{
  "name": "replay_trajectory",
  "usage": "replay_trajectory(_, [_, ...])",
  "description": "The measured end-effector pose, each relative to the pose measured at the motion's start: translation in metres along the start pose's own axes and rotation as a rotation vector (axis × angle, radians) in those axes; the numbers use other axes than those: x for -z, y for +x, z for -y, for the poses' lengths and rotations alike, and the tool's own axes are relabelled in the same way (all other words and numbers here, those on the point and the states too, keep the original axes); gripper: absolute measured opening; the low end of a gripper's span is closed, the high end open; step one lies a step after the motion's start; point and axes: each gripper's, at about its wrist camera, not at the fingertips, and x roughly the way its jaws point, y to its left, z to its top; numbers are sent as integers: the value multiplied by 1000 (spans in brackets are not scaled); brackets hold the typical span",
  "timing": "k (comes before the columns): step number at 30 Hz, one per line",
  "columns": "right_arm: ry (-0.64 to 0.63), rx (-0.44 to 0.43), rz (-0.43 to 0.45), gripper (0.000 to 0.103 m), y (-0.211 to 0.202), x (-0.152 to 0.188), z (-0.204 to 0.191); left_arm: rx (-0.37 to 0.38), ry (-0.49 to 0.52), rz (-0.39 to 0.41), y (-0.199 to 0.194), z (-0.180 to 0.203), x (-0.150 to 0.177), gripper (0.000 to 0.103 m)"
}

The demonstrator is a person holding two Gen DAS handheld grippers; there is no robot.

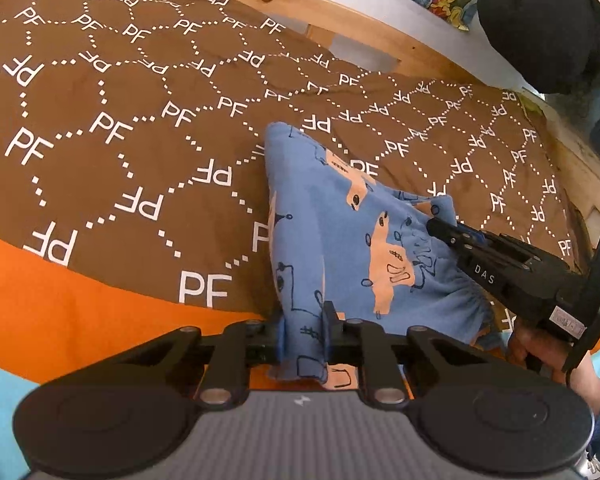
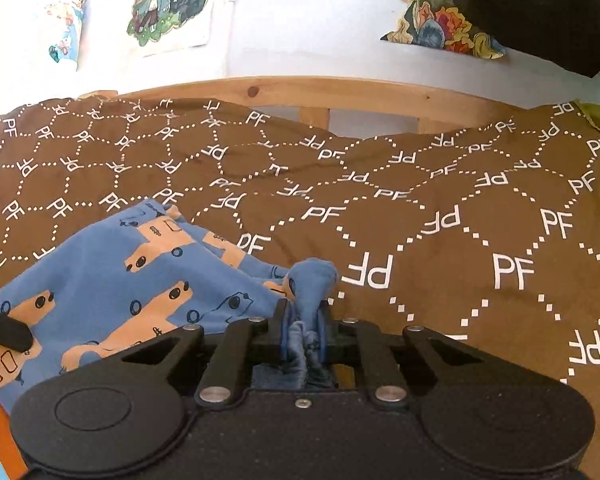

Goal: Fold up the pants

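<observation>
- Only the left wrist view shows both: left gripper [image 1: 304,332] and right gripper [image 1: 440,226] each pinch the blue pants [image 1: 340,232], lifted over the brown blanket [image 1: 140,120].
- Right wrist view adds wall posters [image 2: 168,4] behind the wooden bedframe [image 2: 300,92].

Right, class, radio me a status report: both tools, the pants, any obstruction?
Left tool shut on pants. Right tool shut on pants. Pants lifted, partly on brown bedspread. No obstruction seen.
</observation>
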Motion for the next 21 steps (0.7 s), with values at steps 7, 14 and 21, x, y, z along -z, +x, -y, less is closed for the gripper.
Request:
replay_trajectory(7, [-133,44,68,11,-15,-10,-17,2,87,83,-17,14,-5,16])
replay_trajectory(14, [-229,69,184,11,-28,-38,-18,5,168,184,-32,35,-21,16])
replay_trajectory(21, [-256,130,273,11,-13,-77,3,13,236,302,-17,52,-52,16])
